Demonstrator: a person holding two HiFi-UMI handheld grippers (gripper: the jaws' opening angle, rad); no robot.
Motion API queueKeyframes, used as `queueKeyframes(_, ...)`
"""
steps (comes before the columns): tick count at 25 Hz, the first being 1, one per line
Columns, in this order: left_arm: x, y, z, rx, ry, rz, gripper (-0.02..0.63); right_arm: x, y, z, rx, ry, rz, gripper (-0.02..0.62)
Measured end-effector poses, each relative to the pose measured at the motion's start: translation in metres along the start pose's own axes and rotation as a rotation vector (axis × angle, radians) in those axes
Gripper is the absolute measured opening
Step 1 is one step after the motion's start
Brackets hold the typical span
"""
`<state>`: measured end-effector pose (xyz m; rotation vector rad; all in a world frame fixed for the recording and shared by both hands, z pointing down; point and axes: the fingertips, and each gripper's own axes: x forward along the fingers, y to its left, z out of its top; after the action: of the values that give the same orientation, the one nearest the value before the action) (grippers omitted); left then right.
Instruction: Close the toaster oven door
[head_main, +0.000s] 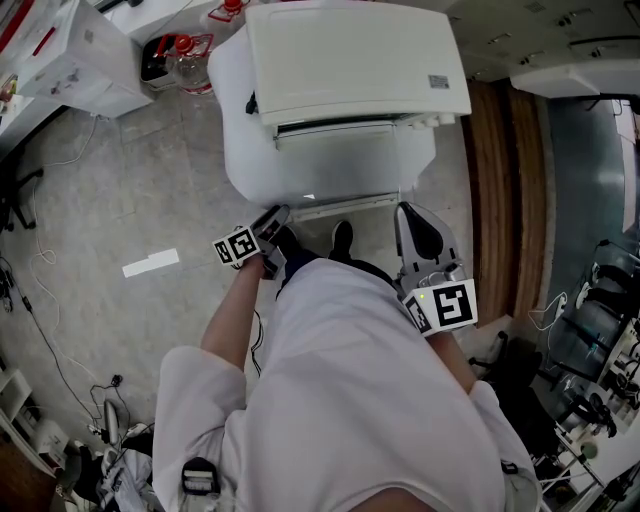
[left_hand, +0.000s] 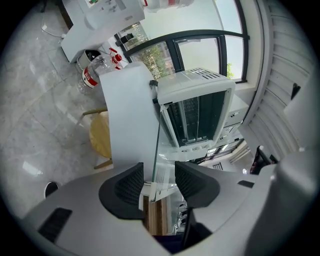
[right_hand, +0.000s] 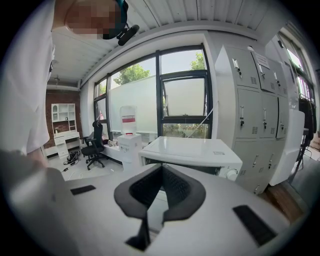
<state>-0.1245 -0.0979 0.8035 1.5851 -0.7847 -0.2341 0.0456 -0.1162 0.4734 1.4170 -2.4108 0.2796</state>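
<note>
Grey tiled floor (head_main: 110, 190) all round, and up on a white table (head_main: 222, 85) sits the white toaster oven (head_main: 350, 60), its glass door (head_main: 345, 165) dropped open toward the person. Left gripper (left_hand: 159, 176) has its fingers spread apart, with the door's free edge running between them and a gap on either side. Right gripper (right_hand: 160, 172) is by the door's right corner with its fingertips touching each other. A glassy strip shows in the gap behind the tips, but I can't tell if it's caught. A red-capped water bottle (head_main: 190, 60) stands beside the table, and grey lockers (right_hand: 250, 100) are off to the right.
</note>
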Motion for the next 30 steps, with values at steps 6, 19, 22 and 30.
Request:
queueKeyframes(6, 0.005, 0.002, -0.006, -0.014, 0.032, -0.004, 0.199, -0.003, -0.004, 0.0, 0.006, 0.0, -0.015, 0.008)
queueKeyframes(19, 0.013, 0.001, -0.007, -0.036, 0.06, -0.029, 0.152, -0.012, -0.012, -0.004, 0.022, -0.001, -0.054, 0.008)
queueKeyframes(22, 0.014, -0.001, -0.008, -0.044, 0.073, -0.04, 0.143, -0.014, -0.014, -0.007, 0.029, 0.002, -0.059, 0.008)
queueKeyframes(30, 0.014, -0.001, -0.007, -0.057, 0.087, -0.047, 0.118, -0.017, -0.016, -0.007, 0.037, -0.005, -0.069, 0.008)
